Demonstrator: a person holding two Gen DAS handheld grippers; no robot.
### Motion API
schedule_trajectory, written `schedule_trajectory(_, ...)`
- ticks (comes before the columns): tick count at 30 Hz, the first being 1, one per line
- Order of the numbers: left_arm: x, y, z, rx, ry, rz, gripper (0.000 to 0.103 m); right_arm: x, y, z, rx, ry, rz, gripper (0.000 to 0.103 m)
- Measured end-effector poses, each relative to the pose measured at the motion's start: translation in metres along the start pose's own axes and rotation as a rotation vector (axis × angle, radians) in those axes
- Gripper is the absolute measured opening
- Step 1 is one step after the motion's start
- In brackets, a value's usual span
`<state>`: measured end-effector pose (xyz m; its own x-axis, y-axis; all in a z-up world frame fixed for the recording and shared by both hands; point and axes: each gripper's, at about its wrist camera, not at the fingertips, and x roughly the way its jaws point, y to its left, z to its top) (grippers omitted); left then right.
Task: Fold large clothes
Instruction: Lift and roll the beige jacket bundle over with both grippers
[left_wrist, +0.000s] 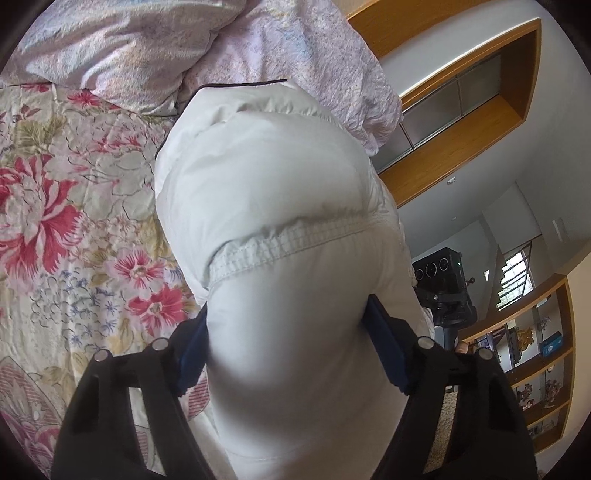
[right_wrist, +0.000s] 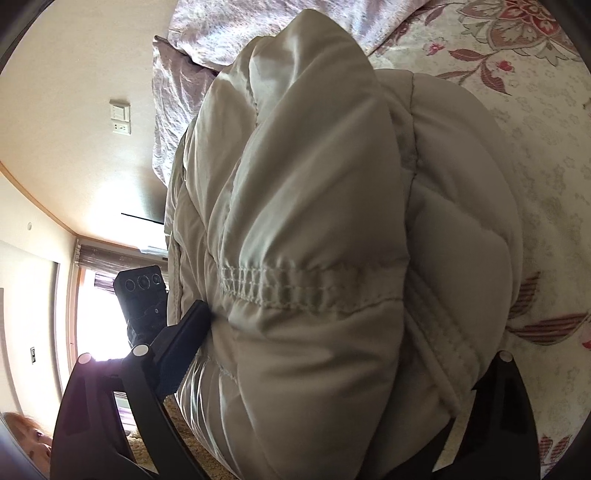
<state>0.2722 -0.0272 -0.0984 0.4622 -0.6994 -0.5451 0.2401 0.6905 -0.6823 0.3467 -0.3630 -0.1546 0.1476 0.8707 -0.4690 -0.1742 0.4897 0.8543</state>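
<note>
Left wrist view: left gripper (left_wrist: 286, 347) clamps one white puffer jacket (left_wrist: 266, 184), which lies on the floral bedspread (left_wrist: 74, 221). Right gripper (right_wrist: 325, 354) grips the jacket's bunched padding wide.

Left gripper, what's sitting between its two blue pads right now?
In the left wrist view, a puffy fold of the white padded jacket fills the gap between the left gripper's pads, with a stitched elastic seam just beyond them.

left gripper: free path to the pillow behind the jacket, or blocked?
Probably blocked. The white puffy jacket fills the left gripper, bulging between its blue pads, and lies directly between it and the pillow. It would have to let go first.
</note>
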Motion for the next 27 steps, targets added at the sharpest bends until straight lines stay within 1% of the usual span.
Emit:
schedule_trajectory(8, -0.050, 0.030, 0.026, -0.022, -0.105, 0.073, 0.074, 0.050, 0.051, 0.033, -0.080, 0.037, 0.009, 0.094)
schedule_trajectory(13, -0.080, 0.054, 0.042, -0.047, -0.171, 0.112, 0.073, 0.082, 0.080, 0.052, -0.141, 0.051, 0.047, 0.094)
schedule_trajectory(14, -0.084, 0.059, 0.044, -0.051, -0.179, 0.120, 0.073, 0.089, 0.082, 0.055, -0.151, 0.056, 0.033, 0.093)
schedule_trajectory(17, -0.096, 0.074, 0.053, -0.060, -0.202, 0.160, 0.071, 0.118, 0.069, 0.069, -0.088, 0.090, 0.004, 0.093)
schedule_trajectory(19, -0.100, 0.088, 0.055, -0.072, -0.210, 0.171, 0.070, 0.140, 0.054, 0.073, -0.045, 0.114, -0.011, 0.092)
schedule_trajectory(20, -0.100, 0.095, 0.056, -0.080, -0.210, 0.175, 0.070, 0.147, 0.049, 0.074, -0.030, 0.113, -0.004, 0.093)
schedule_trajectory(22, -0.098, 0.103, 0.053, -0.080, -0.215, 0.188, 0.070, 0.152, 0.036, 0.075, 0.000, 0.102, 0.022, 0.093)
schedule_trajectory(24, -0.096, 0.102, 0.051, -0.061, -0.221, 0.209, 0.072, 0.149, 0.032, 0.070, 0.004, 0.090, 0.020, 0.097)
schedule_trajectory(25, -0.095, 0.102, 0.050, -0.063, -0.221, 0.213, 0.073, 0.147, 0.032, 0.068, -0.001, 0.086, 0.003, 0.098)
schedule_trajectory(27, -0.096, 0.100, 0.050, -0.074, -0.222, 0.222, 0.078, 0.142, 0.034, 0.063, -0.015, 0.073, -0.050, 0.101)
